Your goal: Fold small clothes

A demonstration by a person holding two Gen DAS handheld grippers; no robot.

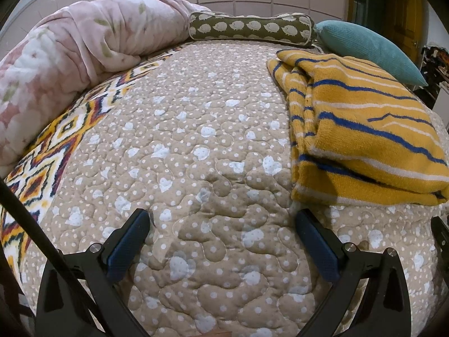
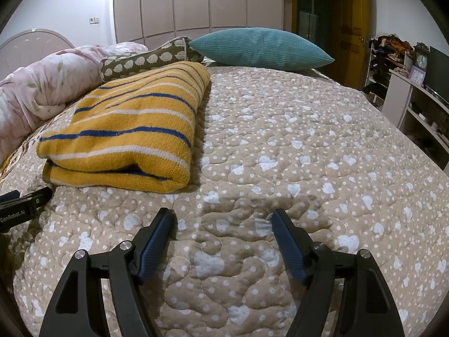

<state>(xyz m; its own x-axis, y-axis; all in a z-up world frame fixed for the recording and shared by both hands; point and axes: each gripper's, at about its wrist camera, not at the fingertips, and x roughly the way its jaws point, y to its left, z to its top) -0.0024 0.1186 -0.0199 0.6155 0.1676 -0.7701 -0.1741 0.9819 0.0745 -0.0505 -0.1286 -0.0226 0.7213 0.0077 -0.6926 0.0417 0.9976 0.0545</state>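
A: Two grippers, both spread wide & holding nothing. The left gripper (image 1: 221, 224) and right gripper (image 2: 223, 224) hover low over the dotted quilt (image 2: 308, 140), near edge of the bed.

B: And the garment?

A: The yellow striped knit (image 2: 126, 129) lies folded in layers on the quilt, far-left of the right gripper; in the left wrist view it's just far-right of that gripper's right finger. Not touched by either.

B: Looks done, then?

A: Prob. folded already, tho the near edge gapes a bit, layers not flush.

B: Risk from here?

A: A pinch on the top layer only would peel the fold open. Thick, soft knit, so it'd sag & slide if lifted by one corner. Pink duvet (image 1: 70, 56), hedgehog bolster (image 1: 249, 28) & teal cushion (image 2: 261, 47) crowd the far side, so little room to shove it back w/o bunching.
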